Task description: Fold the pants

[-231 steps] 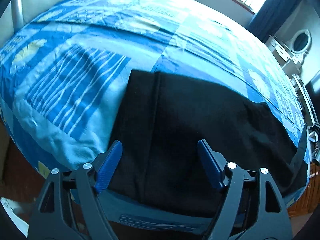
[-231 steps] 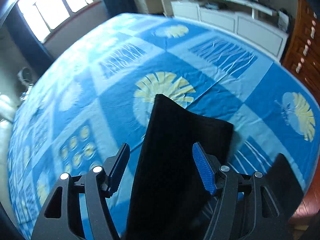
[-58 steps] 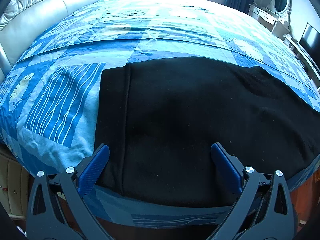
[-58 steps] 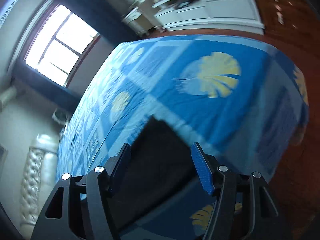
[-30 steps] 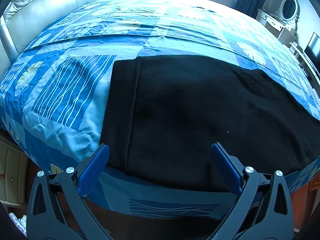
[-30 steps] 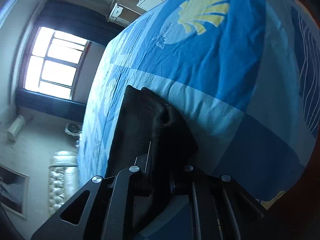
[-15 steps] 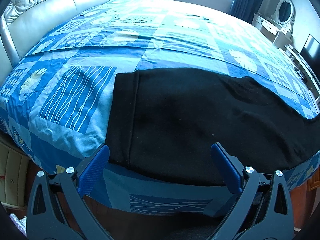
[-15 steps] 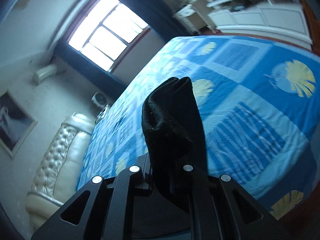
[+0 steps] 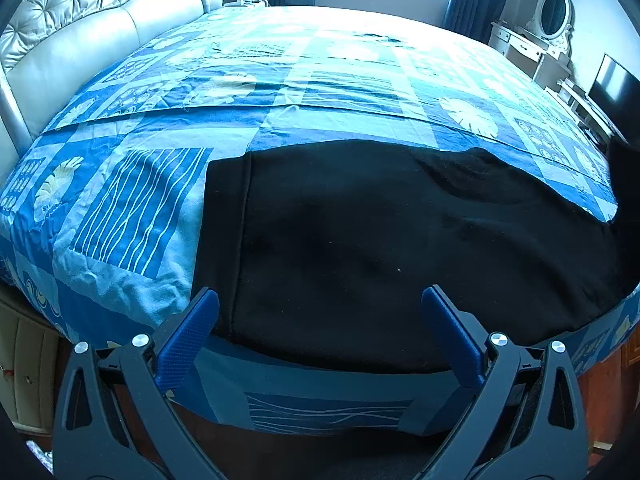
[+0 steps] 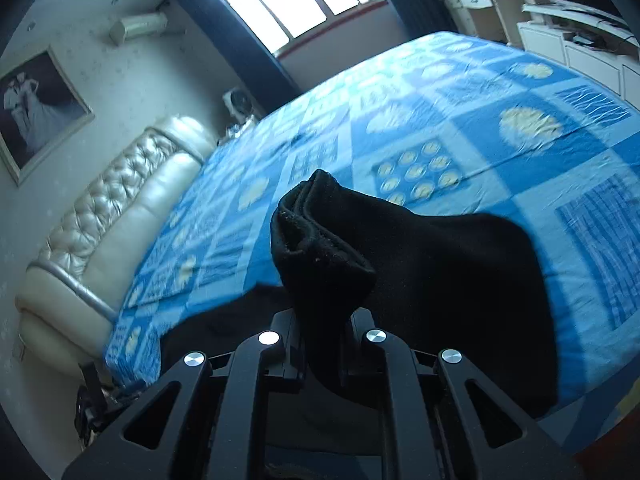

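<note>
The black pants (image 9: 380, 240) lie flat along the near edge of a bed with a blue patterned cover (image 9: 320, 80), waistband to the left. My left gripper (image 9: 320, 320) is open and empty, hovering just off the bed's edge in front of the pants. My right gripper (image 10: 324, 344) is shut on the leg end of the pants (image 10: 320, 248) and holds it lifted above the bed; the cloth trails down to the right and back to the rest of the pants. The raised leg end shows at the far right of the left wrist view (image 9: 624, 184).
A padded cream headboard (image 9: 80, 40) runs along the left. A white dresser with an oval mirror (image 9: 552, 20) and a TV (image 9: 612, 88) stand past the bed's right side. A window (image 10: 296, 0) is at the far wall. Wooden floor lies below the bed's edge.
My right gripper closed on the pants' leg end about a second ago and has lifted it and swung it toward the headboard side. My left gripper has backed off slightly, still open.
</note>
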The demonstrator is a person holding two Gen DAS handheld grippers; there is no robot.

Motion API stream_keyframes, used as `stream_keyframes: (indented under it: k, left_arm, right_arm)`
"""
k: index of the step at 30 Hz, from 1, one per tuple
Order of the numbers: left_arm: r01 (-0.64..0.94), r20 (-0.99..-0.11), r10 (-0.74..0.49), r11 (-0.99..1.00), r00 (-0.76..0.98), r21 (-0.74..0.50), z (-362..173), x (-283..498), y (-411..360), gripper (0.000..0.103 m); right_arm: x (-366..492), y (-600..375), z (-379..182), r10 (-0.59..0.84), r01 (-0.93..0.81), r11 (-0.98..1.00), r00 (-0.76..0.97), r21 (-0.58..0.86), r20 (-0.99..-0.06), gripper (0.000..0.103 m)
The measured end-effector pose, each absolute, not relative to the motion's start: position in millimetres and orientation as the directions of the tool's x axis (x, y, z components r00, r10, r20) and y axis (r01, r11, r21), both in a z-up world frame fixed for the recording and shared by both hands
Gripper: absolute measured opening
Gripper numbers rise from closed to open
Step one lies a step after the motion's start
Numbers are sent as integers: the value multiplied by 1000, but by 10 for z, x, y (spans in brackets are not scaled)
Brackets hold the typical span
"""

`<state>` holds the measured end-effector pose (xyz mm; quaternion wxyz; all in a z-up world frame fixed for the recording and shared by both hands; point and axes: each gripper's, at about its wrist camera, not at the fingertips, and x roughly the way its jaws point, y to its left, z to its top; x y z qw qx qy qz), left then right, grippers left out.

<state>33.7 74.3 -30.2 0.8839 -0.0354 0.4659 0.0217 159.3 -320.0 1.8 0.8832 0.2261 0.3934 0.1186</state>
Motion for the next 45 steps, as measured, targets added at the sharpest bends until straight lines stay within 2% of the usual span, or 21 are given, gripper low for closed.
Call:
stream_keyframes:
  k: [7,12,23,28,31,42,45]
  left_arm:
    - [-73,-826,-8,996,563,-60,-305,339,725,101]
    - [-63,-826,-10,997,564,-54,-303,340,691,101]
    - [-59,-828,-11,997,561,-53,-312,338,660,101]
    - [-55,-828,-14,997,561,-54,-318,339,647,101]
    - [-53,-829,-16,997,559,-55,-322,341,641,101]
    - [-52,-829,-15,997,560,-53,-321,337,623,101]
    - [-52,-829,-16,997,559,-54,-322,339,617,101]
  right_arm:
    - [1575,-2739,-341,380,-60,901,585,429,-717,11]
    - [1527,-2439,-449,325,-111,941,557,320,-764,11]
    - [1442,-2040,-649,263,-200,962,516,183,-815,12]
    - [1402,-1926,-687,253,-228,961,503,155,-826,20]
    - [1376,-1918,-670,283,-234,954,498,188,-820,30]
    - [1272,-1740,-605,363,-287,924,463,251,-809,40]
    - [1259,-1678,-610,366,-292,922,452,252,-814,46]
